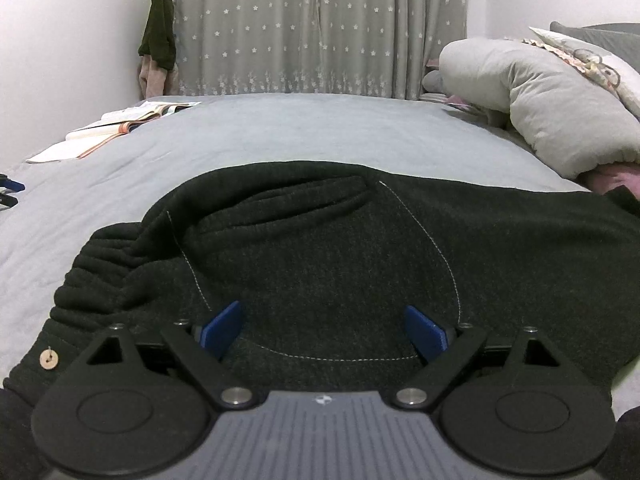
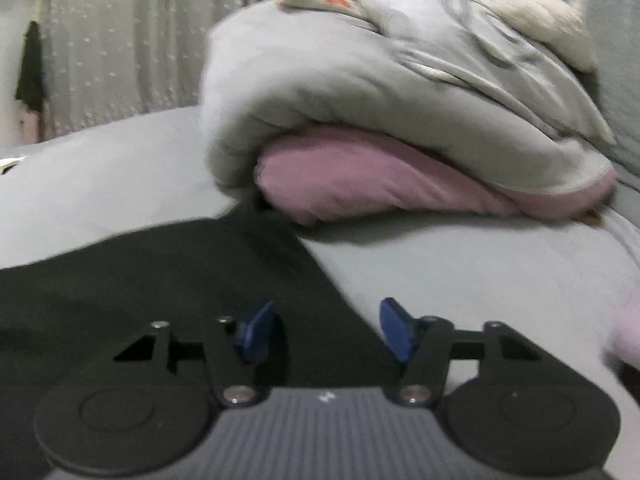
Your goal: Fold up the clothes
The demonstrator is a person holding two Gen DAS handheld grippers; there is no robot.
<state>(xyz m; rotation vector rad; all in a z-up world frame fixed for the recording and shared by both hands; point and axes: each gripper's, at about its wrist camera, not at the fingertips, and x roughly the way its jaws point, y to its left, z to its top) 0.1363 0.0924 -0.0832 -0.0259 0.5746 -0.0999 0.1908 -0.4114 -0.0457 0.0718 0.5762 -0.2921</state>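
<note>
So the dark charcoal knitted fleece garment (image 1: 320, 264) is lying spread across the lower middle of the left wrist view, flat on the pale grey-blue bed cover (image 1: 280, 132), with its ribbed hem and a small round wooden button (image 1: 49, 359) bunched at lower left. In the right wrist view its edge (image 2: 168, 272) runs diagonally through the lower left of a blurry frame. Looks like thick, soft, floppy stuff to me: light-ish, not slippery, nothing to break, but it'll sag and bunch the second you lift it. I'd pinch it at an edge or corner, through both layers, probably the ribbed hem since that's firmer, not the middle of the stitched patch pocket (image 1: 320, 280), which would just tent up. The left tool (image 1: 322, 330) is spread wide right over that pocket, nothing between its blue pads (image 1: 222, 330). The right tool (image 2: 326, 330) has a clear gap too, pinching nothing, sitting at the garment's edge. A puffy light grey folded duvet (image 2: 360, 92) with pink lining sits at upper right, close to the garment, so watch for that.
</note>
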